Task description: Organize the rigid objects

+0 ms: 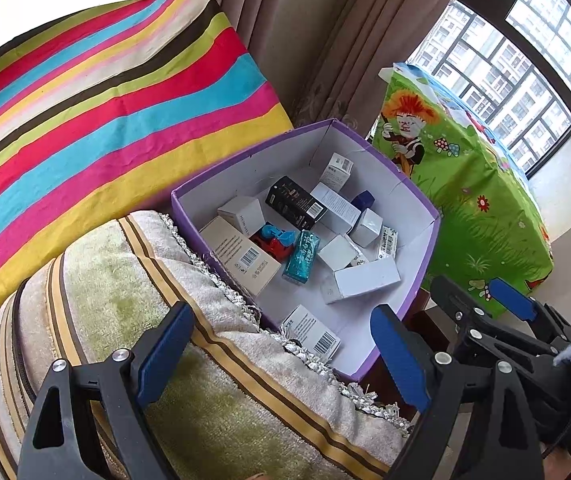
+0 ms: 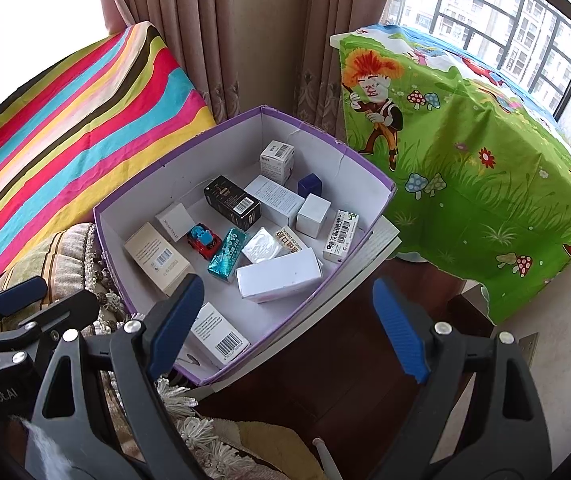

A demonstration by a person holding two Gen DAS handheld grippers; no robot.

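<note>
Your left gripper (image 1: 285, 352) and right gripper (image 2: 285, 328) both hang spread wide, holding nothing; just ahead of them the purple box (image 2: 369, 166) holds small cartons, a black carton (image 2: 232, 202) and a toy car (image 2: 204, 240)

The left black plastic two-finger gripper (image 1: 281, 354) has angular arms with triangular cut-outs, round silver screws at the joints, and long blue ribbed pads (image 1: 399, 354) lining its fingers. The right black plastic two-finger gripper (image 2: 287, 330) is built alike: same cut-out arms, silver screw heads, blue grooved pads (image 2: 399, 330). In the right wrist view, mirrored white lettering marks the left gripper's black body, with a patch of white fabric just below it
</note>
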